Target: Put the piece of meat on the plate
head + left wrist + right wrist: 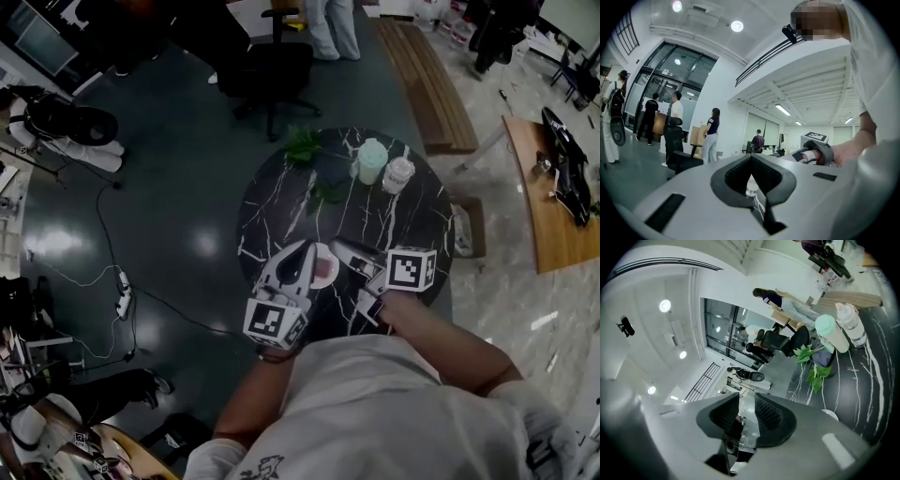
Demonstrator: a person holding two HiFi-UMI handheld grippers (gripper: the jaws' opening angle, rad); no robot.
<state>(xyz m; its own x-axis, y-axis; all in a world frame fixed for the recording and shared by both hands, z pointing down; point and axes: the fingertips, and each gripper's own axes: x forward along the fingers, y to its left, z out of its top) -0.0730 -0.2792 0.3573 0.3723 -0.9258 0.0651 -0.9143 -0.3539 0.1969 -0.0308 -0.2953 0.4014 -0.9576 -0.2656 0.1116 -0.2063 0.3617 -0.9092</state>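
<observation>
Left gripper (751, 158) has its tips together, empty; right gripper (746, 399) is narrowly parted, empty. Pinkish meat (324, 269) lies between them on the bench (403, 220). It is probably soft, light and slippery, so pinch gently across its middle.

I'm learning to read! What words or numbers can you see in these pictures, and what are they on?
No text here can be read.
Marker cubes: black-and-white square patterns, no letters.
Shirt print: dark marks cut off at the picture's edge, unreadable.
Lidded containers on the table: any label is too small to read.
</observation>
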